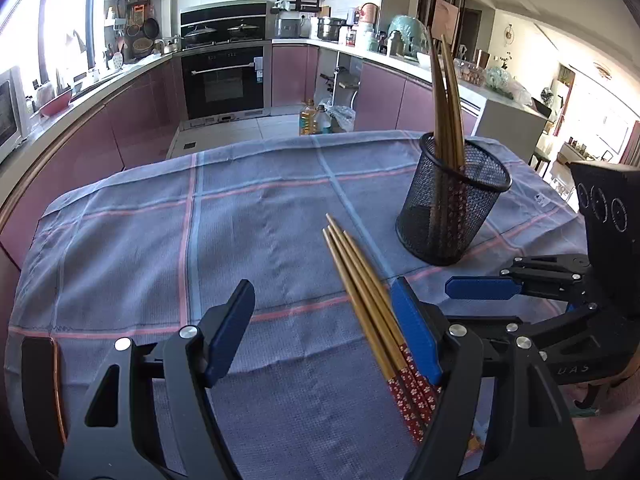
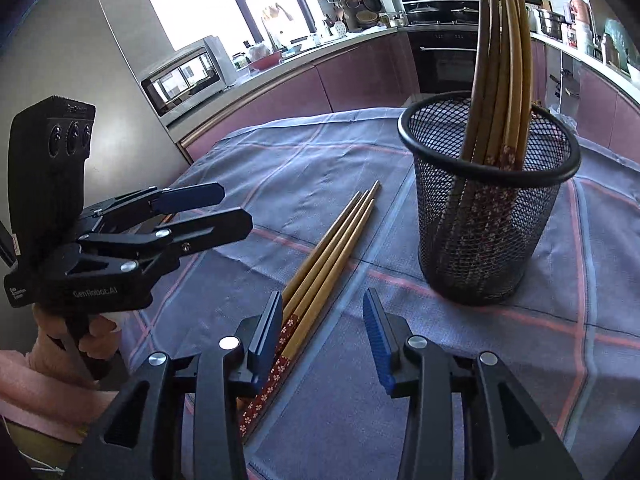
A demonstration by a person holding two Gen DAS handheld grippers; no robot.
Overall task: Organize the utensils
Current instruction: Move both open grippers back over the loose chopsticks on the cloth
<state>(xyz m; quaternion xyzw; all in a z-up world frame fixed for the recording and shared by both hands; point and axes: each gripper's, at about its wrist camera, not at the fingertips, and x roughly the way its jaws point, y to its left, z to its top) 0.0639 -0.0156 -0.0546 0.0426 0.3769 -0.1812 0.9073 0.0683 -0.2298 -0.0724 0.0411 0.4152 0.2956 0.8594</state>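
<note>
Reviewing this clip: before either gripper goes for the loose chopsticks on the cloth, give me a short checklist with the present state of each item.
1. Left gripper open and holding nothing: ok.
2. Right gripper open and holding nothing: ok.
3. Loose chopsticks lie together flat on the cloth, tips pointing away: ok.
4. Loose chopsticks centred between the right gripper's fingers: not ok, their patterned ends sit against its left finger.
5. Mesh holder upright with room at the rim beside the chopsticks in the holder: ok.
6. Exact number of loose chopsticks: cannot tell, they overlap.
</note>
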